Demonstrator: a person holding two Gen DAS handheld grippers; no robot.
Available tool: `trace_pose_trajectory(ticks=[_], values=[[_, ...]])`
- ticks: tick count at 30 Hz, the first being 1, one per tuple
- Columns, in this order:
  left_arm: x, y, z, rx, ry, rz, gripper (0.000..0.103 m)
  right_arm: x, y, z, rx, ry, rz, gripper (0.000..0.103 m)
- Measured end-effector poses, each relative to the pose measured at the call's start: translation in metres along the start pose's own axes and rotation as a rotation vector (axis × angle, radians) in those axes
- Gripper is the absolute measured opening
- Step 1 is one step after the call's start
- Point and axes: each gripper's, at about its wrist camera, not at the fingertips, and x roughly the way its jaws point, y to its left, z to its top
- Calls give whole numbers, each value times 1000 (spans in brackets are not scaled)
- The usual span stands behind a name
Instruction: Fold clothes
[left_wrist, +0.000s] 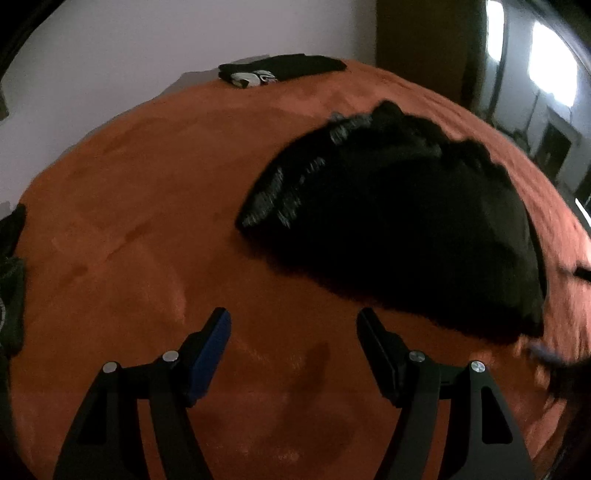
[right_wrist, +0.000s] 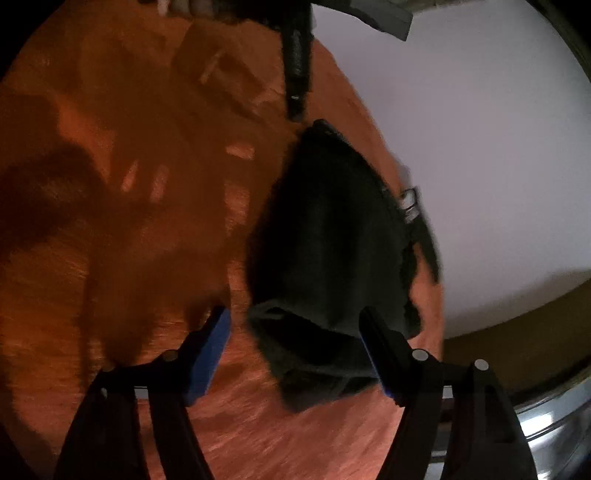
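Left wrist view: the left gripper (left_wrist: 293, 325) hung released above bare orange blanket (left_wrist: 129, 240), the black garment (left_wrist: 406, 229) crumpled to its right.

Right wrist view: the right gripper (right_wrist: 295, 328) stood spread, the garment's (right_wrist: 325, 236) near edge between its fingers, ungripped, by the blanket's (right_wrist: 258, 424) edge.

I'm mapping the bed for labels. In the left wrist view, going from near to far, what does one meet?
Left gripper, open over the orange blanket → crumpled black garment → folded black clothes with a white print at the far edge → white wall.
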Motion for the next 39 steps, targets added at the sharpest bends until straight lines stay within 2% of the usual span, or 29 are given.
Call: trace_pose_trajectory(ticks=[5, 7, 9, 13, 14, 15, 16, 17, 19, 21, 24, 28, 30, 31, 32, 33, 34, 35, 37, 39], values=[[-15, -17, -14, 133, -74, -3, 72, 13, 4, -2, -32, -52, -89, 71], [-20, -28, -19, 216, -121, 10, 72, 17, 6, 4, -54, -80, -113, 62], [-19, -42, -17, 332, -177, 59, 72, 23, 8, 8, -74, -99, -128, 60], [-9, -79, -25, 649, -304, 139, 72, 31, -1, 5, -118, -133, -182, 57], [-6, -86, -27, 704, -321, 149, 72, 33, -2, 5, -130, -140, -195, 54], [-3, -92, -28, 755, -338, 158, 72, 35, -3, 4, -141, -143, -208, 43], [1, -98, -28, 791, -360, 174, 72, 35, -7, 4, -138, -140, -204, 22], [4, -102, -26, 812, -381, 194, 72, 34, -12, 4, -129, -140, -193, 17], [7, -106, -20, 817, -431, 242, 72, 18, -40, 7, -2, -179, -74, 12], [9, -111, -13, 817, -481, 289, 73, 5, -60, 10, 66, -190, -71, 12], [13, -113, -4, 818, -532, 350, 79, -18, -85, 13, 102, -212, -79, 11], [33, -107, 9, 810, -504, 404, 79, -56, -111, 11, 122, -256, -57, 11], [38, -96, 13, 788, -475, 389, 79, -71, -121, 8, 113, -262, -49, 11], [36, -89, 14, 778, -460, 362, 72, -78, -127, 6, 110, -264, -46, 11], [31, -82, 14, 769, -444, 330, 55, -82, -132, 4, 117, -255, -41, 11], [27, -76, 13, 759, -428, 298, 46, -90, -135, -6, 128, -247, -34, 11], [17, -70, 13, 746, -420, 249, 28, -93, -144, -11, 151, -236, -20, 11], [6, -65, 13, 733, -414, 196, 21, -93, -150, -14, 173, -229, -2, 11], [-20, -57, 15, 703, -404, 91, 13, -94, -162, -21, 218, -216, 36, 11], [-45, -48, 19, 672, -404, 9, 13, -99, -180, -25, 271, -229, 86, 11]])
